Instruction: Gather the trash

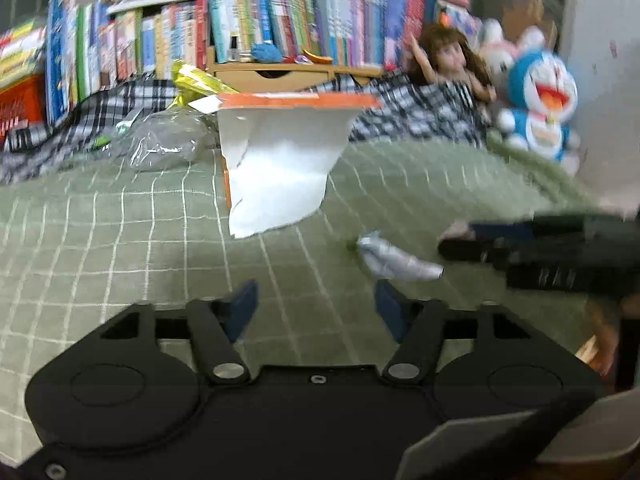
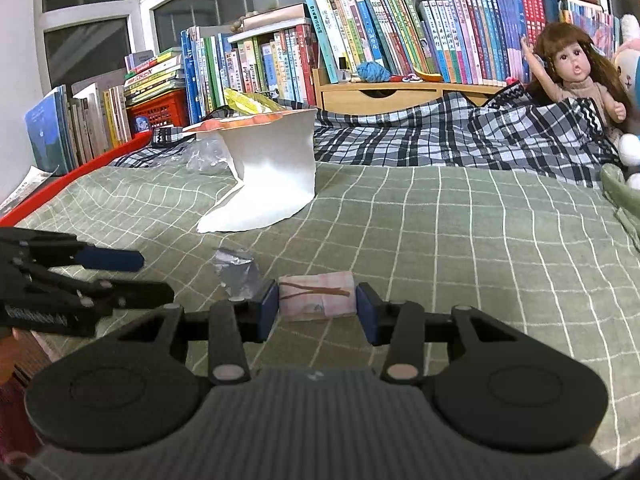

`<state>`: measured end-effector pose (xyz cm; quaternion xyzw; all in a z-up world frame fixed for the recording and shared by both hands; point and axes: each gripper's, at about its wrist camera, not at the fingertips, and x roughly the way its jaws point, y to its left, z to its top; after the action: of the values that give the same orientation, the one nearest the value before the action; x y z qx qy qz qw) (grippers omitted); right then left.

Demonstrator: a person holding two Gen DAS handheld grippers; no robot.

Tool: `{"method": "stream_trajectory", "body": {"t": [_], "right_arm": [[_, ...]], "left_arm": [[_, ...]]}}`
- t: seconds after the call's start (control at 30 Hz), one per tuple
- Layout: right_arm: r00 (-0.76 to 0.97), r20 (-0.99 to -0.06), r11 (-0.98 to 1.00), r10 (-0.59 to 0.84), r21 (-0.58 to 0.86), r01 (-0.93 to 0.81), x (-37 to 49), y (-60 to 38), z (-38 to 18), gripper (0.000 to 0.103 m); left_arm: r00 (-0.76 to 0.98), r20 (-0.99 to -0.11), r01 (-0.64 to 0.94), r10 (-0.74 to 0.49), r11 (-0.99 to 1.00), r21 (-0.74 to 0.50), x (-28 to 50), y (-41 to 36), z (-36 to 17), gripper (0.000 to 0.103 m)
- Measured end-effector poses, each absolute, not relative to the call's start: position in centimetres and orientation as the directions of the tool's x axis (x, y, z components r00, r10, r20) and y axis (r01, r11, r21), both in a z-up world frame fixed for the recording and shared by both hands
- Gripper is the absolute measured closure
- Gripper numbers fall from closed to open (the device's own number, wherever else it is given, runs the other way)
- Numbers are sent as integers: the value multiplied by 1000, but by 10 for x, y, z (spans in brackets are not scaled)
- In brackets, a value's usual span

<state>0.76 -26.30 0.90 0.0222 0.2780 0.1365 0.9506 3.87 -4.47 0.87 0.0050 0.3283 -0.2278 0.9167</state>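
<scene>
A small pink paper packet [image 2: 316, 298] lies low on the green checked bedspread [image 2: 440, 240], and my right gripper [image 2: 316, 304] is shut on it, one blue pad at each end. A crumpled silver wrapper [image 2: 236, 276] rests just to its left. In the left wrist view that silver wrapper [image 1: 396, 260] lies ahead and right of my left gripper [image 1: 316, 304], which is open and holds nothing. My right gripper [image 1: 448, 242] reaches in from the right edge. A big torn white carton with an orange rim [image 1: 280, 160] stands further back on the bed.
A clear plastic bag [image 1: 164, 140] and a gold foil wrapper [image 1: 196, 80] lie behind the carton by a plaid blanket [image 2: 440, 136]. Books [image 2: 360, 32], a wooden drawer box [image 2: 400, 92], a doll [image 2: 576, 68] and plush toys [image 1: 540, 100] line the back. My left gripper [image 2: 152, 276] sits at left.
</scene>
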Motion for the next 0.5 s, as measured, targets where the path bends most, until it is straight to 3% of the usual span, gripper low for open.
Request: {"method": "stream_trajectory", "body": {"t": [0.2, 0.37, 0.43, 0.5], "right_arm": [[832, -512, 977, 213, 120, -177, 2, -287, 13, 52], [840, -513, 984, 177, 105, -144, -6, -302, 12, 52], [842, -510, 984, 175, 105, -140, -7, -304, 12, 52], [845, -506, 984, 176, 107, -141, -8, -306, 12, 52]], "left_arm": [[660, -601, 313, -450, 893, -324, 61, -66, 7, 17], [707, -611, 227, -356, 932, -282, 75, -103, -9, 13], [716, -610, 239, -339, 940, -243, 78, -117, -13, 18], [731, -600, 252, -324, 946, -203, 73, -125, -14, 62]]}}
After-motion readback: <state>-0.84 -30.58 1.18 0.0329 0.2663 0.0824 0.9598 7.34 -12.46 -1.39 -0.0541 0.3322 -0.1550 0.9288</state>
